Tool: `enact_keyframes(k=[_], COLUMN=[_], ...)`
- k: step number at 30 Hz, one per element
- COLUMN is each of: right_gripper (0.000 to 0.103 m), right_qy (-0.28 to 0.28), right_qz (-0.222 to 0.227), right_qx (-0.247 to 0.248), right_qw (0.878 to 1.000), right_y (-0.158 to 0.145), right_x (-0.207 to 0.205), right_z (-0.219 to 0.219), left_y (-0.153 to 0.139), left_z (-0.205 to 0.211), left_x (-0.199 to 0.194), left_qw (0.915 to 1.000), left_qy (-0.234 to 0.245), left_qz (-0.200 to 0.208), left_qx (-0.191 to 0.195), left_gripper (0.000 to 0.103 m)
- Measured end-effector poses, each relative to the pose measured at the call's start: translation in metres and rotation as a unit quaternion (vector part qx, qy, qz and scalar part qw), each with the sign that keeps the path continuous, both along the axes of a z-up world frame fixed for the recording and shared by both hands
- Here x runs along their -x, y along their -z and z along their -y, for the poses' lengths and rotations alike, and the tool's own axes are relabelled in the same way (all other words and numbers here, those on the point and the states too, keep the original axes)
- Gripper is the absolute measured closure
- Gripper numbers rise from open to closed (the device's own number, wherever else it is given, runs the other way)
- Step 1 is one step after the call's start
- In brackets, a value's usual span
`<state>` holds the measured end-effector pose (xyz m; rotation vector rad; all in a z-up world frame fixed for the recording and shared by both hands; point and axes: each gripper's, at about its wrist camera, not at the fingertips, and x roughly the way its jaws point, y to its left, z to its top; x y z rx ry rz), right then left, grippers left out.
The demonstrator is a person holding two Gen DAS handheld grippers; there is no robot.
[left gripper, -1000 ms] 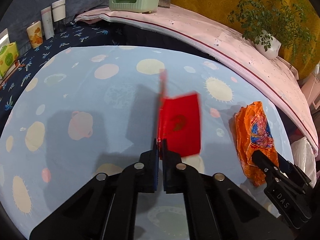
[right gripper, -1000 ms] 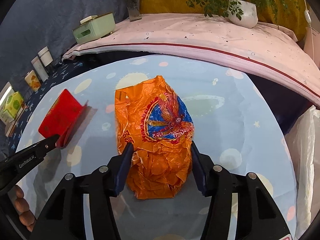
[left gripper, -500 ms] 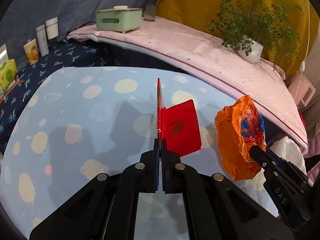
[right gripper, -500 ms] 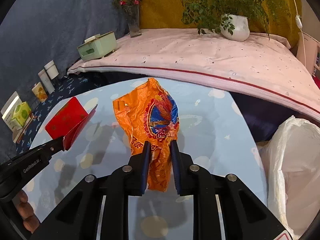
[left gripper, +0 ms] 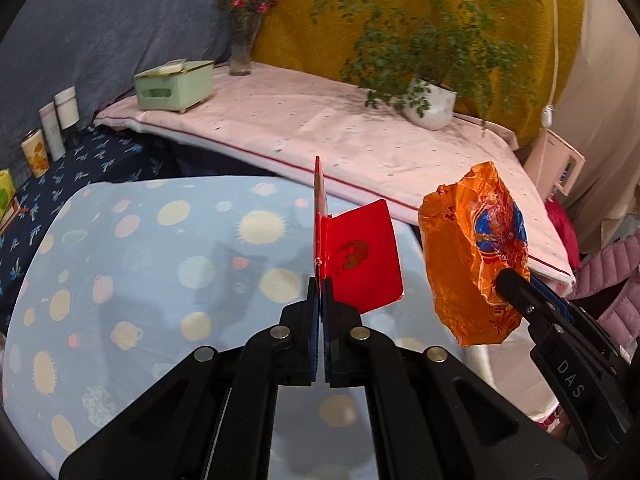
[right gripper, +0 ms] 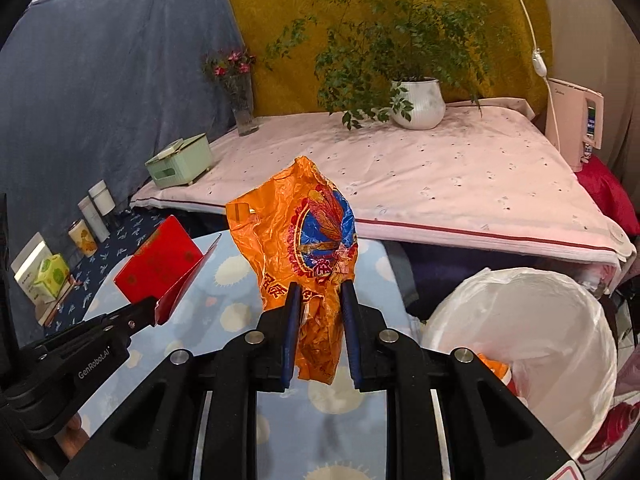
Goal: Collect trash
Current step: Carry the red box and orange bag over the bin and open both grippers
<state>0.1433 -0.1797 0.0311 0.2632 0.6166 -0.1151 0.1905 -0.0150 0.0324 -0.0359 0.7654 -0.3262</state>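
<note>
My left gripper [left gripper: 321,280] is shut on a folded red card packet [left gripper: 362,260] and holds it up above the blue spotted table [left gripper: 140,272]. The packet also shows in the right wrist view [right gripper: 160,268]. My right gripper [right gripper: 318,292] is shut on a crumpled orange plastic bag [right gripper: 296,236], lifted off the table. The orange bag [left gripper: 472,256] hangs to the right in the left wrist view. A white-lined trash bin [right gripper: 532,344] stands low at the right, beside the table, with some trash inside.
A pink-covered bench [right gripper: 420,176] runs behind the table with a green tissue box [right gripper: 180,164], a flower vase [right gripper: 242,112] and a potted plant [right gripper: 418,108]. Cups and boxes [right gripper: 84,220] line the dark cloth at left. A pink appliance [right gripper: 576,120] stands far right.
Both grippers rose from the table and swung right. The right gripper closed on the orange bag and lifted it. The trash bin came into the right wrist view.
</note>
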Motion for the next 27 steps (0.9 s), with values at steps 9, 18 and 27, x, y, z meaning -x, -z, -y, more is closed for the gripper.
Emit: enact_keyframes(k=[9,18,27], right_gripper=[0.084,0.083,0.077], right_qy=[0.054,0.108,0.133], right_qz=[0.016,0.010,-0.001], right_qx=[-0.009,-0.021,-0.026], right_qw=[0.998,0.994,0.991], right_y=[-0.015,-0.007,0.009], right_x=[0.047,0.089,0.108], right_z=[0.065,0.125,0.156], left_y=[-0.016,-0.012,-0.003], left_z=[0.072,0.138,0.175], left_x=[0.034,0.060,0.070], left_qw=[0.9982,0.9931,0.9901], left_qy=[0.060,0.117,0.140], left_qz=[0.009,-0.005,-0.014], left_qx=[0.001,0.002,-0.003], left_gripper=[0.102,0.102,0.098])
